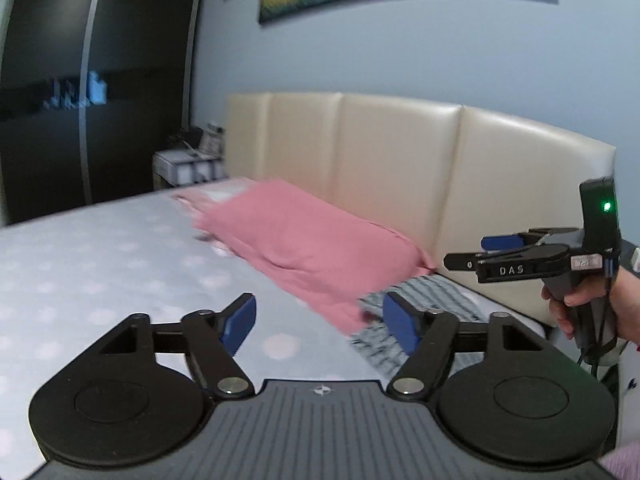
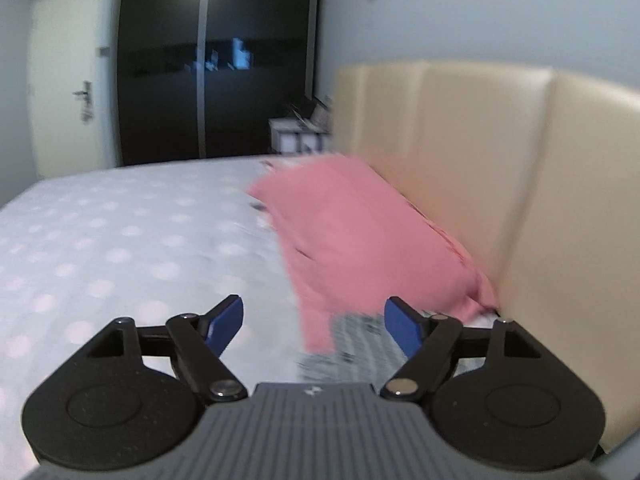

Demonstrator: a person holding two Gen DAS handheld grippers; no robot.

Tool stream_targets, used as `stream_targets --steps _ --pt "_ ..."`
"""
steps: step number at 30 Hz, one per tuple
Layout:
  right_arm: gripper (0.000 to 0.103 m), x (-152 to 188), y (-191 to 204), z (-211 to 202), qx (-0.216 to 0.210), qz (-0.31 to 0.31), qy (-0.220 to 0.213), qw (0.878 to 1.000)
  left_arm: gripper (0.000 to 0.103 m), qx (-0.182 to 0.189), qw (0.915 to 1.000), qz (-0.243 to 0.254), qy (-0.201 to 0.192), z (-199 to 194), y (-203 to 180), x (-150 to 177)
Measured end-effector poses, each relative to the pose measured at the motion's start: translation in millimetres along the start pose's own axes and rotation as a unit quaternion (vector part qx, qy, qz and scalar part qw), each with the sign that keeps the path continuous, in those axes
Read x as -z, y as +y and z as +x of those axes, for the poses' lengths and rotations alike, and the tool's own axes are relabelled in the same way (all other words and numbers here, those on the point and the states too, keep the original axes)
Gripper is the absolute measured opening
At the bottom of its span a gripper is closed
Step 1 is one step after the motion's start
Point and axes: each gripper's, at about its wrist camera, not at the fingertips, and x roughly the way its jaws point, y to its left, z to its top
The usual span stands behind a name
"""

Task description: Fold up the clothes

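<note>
both views sit just behind their own blue-padded fingers, raised above the bed (image 1: 80, 248) and tilted slightly down toward the cream headboard (image 1: 400, 168). the left wrist view looks along the headboard's front from further out, catching the right gripper (image 1: 472, 254) near the headboard's right end. the right wrist view sits closer to the headboard. both share the headboard, the pink cloth (image 2: 352, 232) below it and the dark wardrobe (image 2: 216, 60) to its left.

Dim bluish room light, motion blur throughout, fisheye bending and dark corners
</note>
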Motion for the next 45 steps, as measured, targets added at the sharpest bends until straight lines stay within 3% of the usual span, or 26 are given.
stream_targets --steps 7,16,20,25,28,34,38,45 --pt "0.092 -6 108 -73 -0.061 -0.001 -0.064 0.996 0.078 -0.102 0.9944 0.022 -0.02 -90 21 22" --pt "0.1 41 218 -125 -0.146 0.026 -0.09 0.985 0.083 -0.206 0.9781 -0.006 -0.031 -157 40 78" --pt "0.101 73 256 -139 -0.15 0.03 -0.097 0.983 0.083 -0.249 0.9665 -0.06 -0.015 -167 54 98" --pt "0.101 116 299 -147 -0.133 0.011 -0.104 0.986 0.083 -0.322 0.9416 -0.099 -0.001 -177 68 133" --pt "0.101 142 315 -138 -0.138 0.006 -0.089 0.986 0.083 -0.331 0.9366 -0.11 0.032 -174 75 154" --pt "0.101 180 328 -98 -0.136 -0.006 -0.019 0.991 0.083 -0.346 0.9262 -0.113 0.1 -145 91 188" --pt "0.101 194 329 -74 -0.135 -0.011 0.012 0.991 0.083 -0.333 0.9245 -0.13 0.132 -132 96 213" --pt "0.101 203 330 -49 -0.138 0.004 0.049 0.989 0.083 -0.334 0.9135 -0.157 0.172 -115 108 239"
